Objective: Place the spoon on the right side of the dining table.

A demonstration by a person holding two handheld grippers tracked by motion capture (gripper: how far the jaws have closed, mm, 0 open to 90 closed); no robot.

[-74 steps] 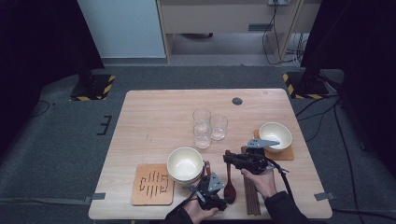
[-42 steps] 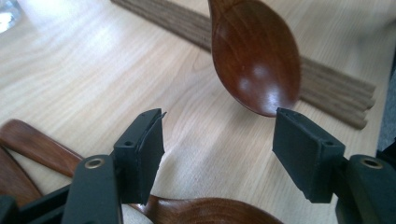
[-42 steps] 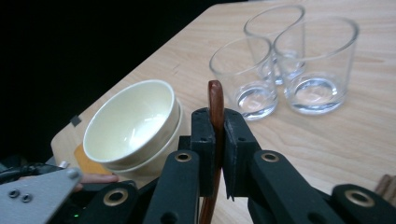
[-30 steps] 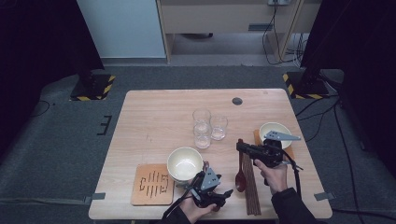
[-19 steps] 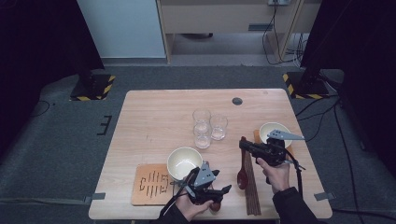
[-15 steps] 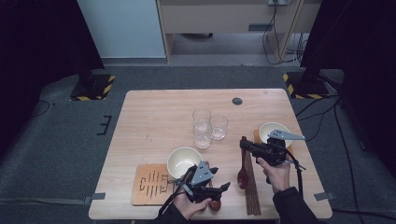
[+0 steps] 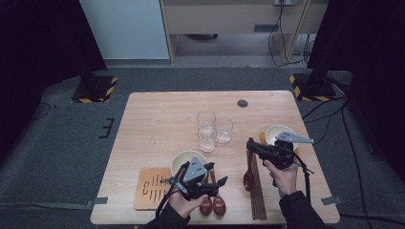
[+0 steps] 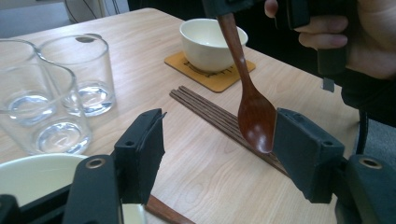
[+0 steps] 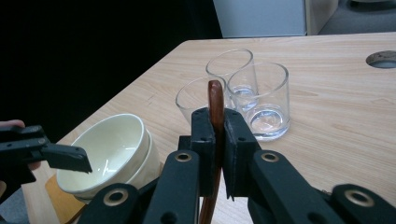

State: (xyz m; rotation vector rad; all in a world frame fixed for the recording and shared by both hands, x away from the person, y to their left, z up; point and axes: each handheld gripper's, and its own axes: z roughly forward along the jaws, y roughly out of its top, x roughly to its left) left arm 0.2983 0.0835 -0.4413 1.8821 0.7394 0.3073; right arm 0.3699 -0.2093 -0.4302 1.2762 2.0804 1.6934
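Note:
My right gripper [image 7: 251, 145] is shut on the handle of a dark wooden spoon [image 7: 248, 179] and holds it off the table, bowl hanging down. In the right gripper view the handle [image 9: 215, 105] stands upright between the closed jaws [image 9: 215, 128]. My left gripper [image 7: 216, 174] is open above the table's near edge. In the left gripper view its jaws [image 8: 219, 130] stand wide apart, and the hanging spoon's bowl [image 8: 256, 122] sits just beside the right-hand jaw. Two more wooden spoons [image 7: 212, 205] lie on the table under the left hand.
Stacked cream bowls [image 7: 185, 158] stand by a slotted wooden trivet [image 7: 151, 188]. Three glasses [image 7: 206, 130] cluster mid-table. A small bowl [image 7: 276, 132] sits on an orange coaster [image 8: 219, 80]. Dark chopsticks [image 7: 258, 193] lie below the right gripper. A round hole [image 7: 242, 103] is near the far edge.
My left gripper has risen off the table and drifted slightly left, jaws unchanged. The right gripper, which earlier carried the spoon rightward and up, has held still over the last second.

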